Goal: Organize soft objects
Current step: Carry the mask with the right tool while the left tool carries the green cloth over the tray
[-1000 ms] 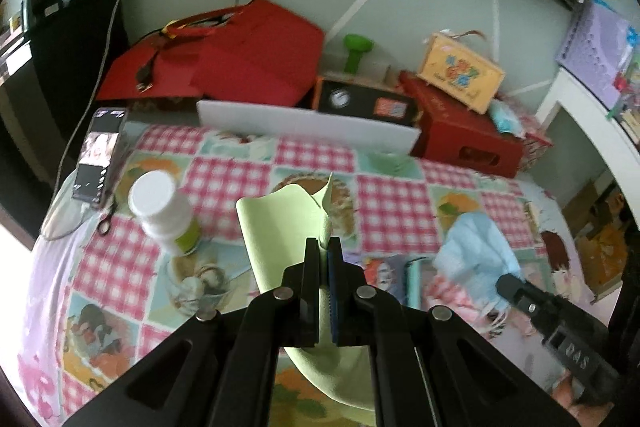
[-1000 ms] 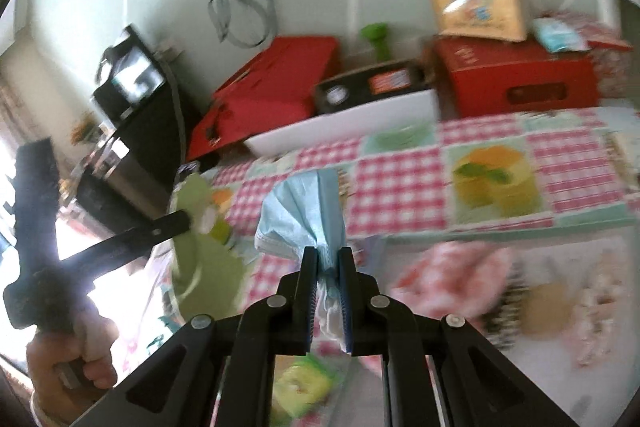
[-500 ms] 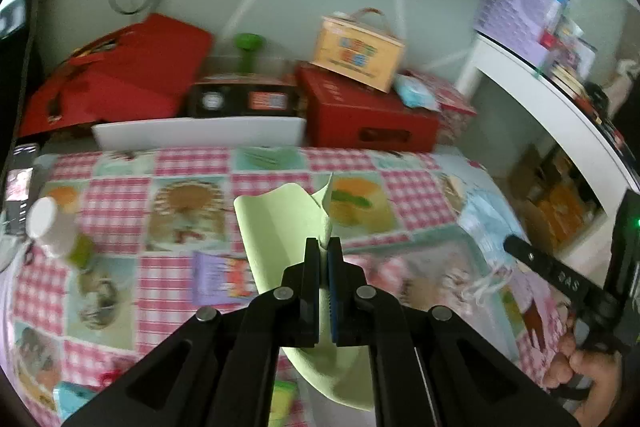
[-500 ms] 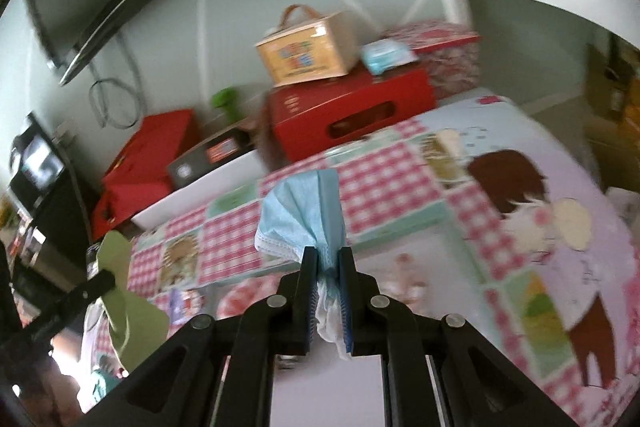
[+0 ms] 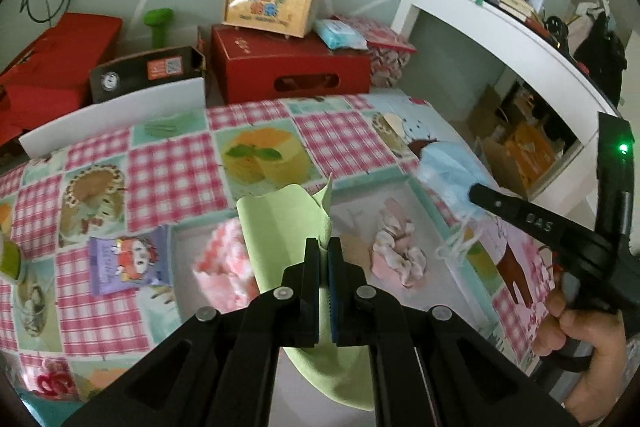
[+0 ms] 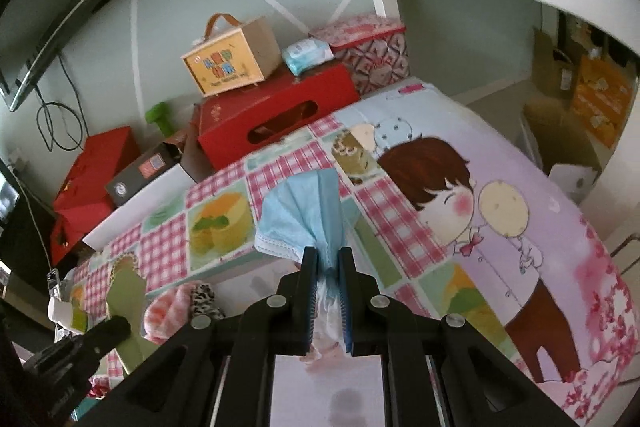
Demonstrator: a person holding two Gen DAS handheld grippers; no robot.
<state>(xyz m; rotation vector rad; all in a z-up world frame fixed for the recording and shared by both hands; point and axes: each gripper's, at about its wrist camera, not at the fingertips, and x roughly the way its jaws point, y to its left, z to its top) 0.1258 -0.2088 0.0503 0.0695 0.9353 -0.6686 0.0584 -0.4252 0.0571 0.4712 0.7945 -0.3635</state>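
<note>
green cloth [image 5: 280, 227] hung pinched in my left gripper [image 5: 323, 259], above the white tray [image 5: 360, 195] | blue face mask [image 6: 304, 215] clamped in my right gripper [image 6: 328, 267], over the tray's far edge | pink scrunchie [image 5: 394, 251] and pink fluffy item [image 5: 224, 263] lay inside the tray

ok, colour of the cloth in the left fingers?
Light green cloth, best seen in the left wrist view.
</note>
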